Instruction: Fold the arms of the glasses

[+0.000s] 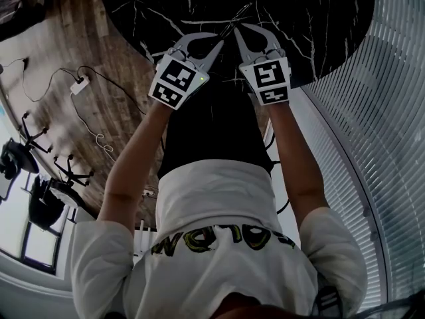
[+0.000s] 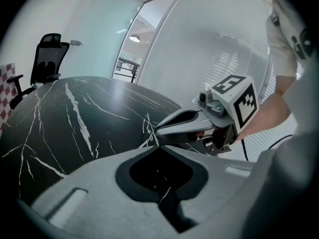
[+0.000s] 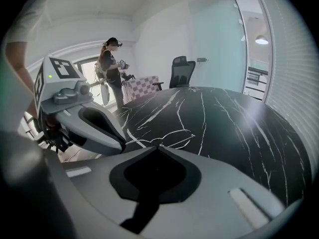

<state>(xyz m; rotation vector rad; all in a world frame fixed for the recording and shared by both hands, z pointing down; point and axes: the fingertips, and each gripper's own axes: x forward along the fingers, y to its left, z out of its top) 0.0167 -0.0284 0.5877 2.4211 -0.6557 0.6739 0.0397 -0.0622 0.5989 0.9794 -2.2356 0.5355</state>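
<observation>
Black marble with white veins forms the round counter (image 1: 312,18), which stands on a wood-plank floor (image 1: 86,45) with slatted blinds (image 1: 392,111) along one side. Thin wire-framed glasses (image 3: 174,137) lie on the counter close to the edge nearest the person holding the tools.

Both tools reach in over that near edge of the counter and meet above the glasses. The left claw (image 1: 220,40) has its jaws pressed together, tips right at the wire frame. The right claw (image 1: 236,28) is likewise closed tight, its tips at the bridge of the glasses and just beside the left claw's tips. The wire is too fine to tell whether either claw nips it or only touches it.

Beyond the counter's far edge stands a black office chair (image 3: 182,71). Another person (image 3: 110,68) stands further off, past the counter, near a bright window.
</observation>
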